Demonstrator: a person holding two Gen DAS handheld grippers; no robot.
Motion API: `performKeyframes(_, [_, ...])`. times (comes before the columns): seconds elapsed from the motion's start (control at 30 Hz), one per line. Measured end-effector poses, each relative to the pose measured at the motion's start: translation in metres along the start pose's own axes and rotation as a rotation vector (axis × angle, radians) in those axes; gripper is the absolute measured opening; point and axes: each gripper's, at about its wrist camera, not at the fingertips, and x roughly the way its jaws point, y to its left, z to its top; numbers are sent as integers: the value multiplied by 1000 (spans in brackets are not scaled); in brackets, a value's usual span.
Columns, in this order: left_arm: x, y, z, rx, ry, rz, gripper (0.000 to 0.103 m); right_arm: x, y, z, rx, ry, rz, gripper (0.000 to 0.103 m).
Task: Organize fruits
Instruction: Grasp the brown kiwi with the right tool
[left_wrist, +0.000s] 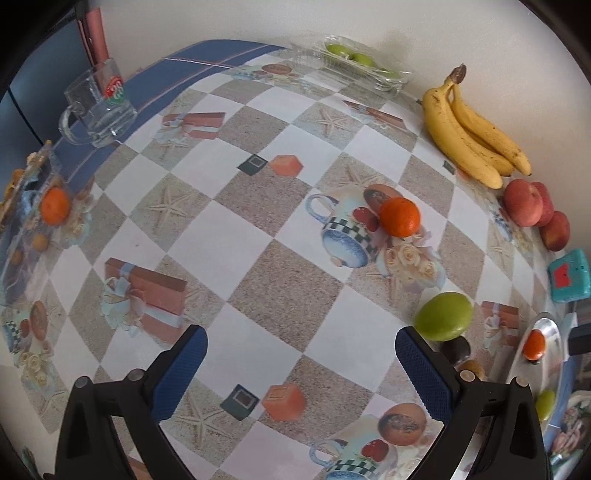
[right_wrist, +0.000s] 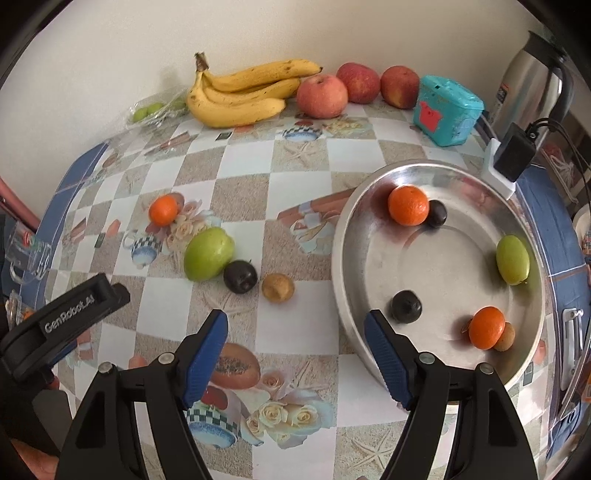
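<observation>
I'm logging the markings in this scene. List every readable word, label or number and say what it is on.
"GenRobot.AI": white lettering on the black body of the left gripper, seen from the right wrist view.
Red and green logo on the glass mug: too blurred to read.
Label on the steel kettle: too small to read.
Red patch on the teal box: no legible text.

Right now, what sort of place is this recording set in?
Most likely a home kitchen or dining table: a patterned tablecloth, a kettle by the wall, and loose fruit such as bananas beside a metal bowl.
</observation>
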Motion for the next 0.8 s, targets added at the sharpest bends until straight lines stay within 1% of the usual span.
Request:
performKeyframes(0.07, [1,-2,2,11,3,-26,103,-2,-2,3,6,-21,-1,77])
performKeyframes(0.17, [2,-7,2,42,10,-60,103,-5,-6,6,22,-46,28,77])
performKeyframes(0.33, [6,-16,4,74,38,-118,103,-3,-11,9,49,-54,64,77])
performKeyframes(0.47, [5,-21,4,88,33,-138,103,-1,-12,9,66,-61,116,77])
performKeyframes(0.63, [7,-24,5,88,29,-150,103,2,-7,10,60,-69,139,77])
performKeyframes(0.67, [8,-23,5,84,34,-151,103,4,-5,10,54,-65,137,75])
performKeyframes(0.73, [12,-22,5,74,45,-150,103,7,-4,10,48,-58,141,68])
performKeyframes(0.8, [14,-21,6,64,53,-153,103,11,-4,9,51,-52,143,64])
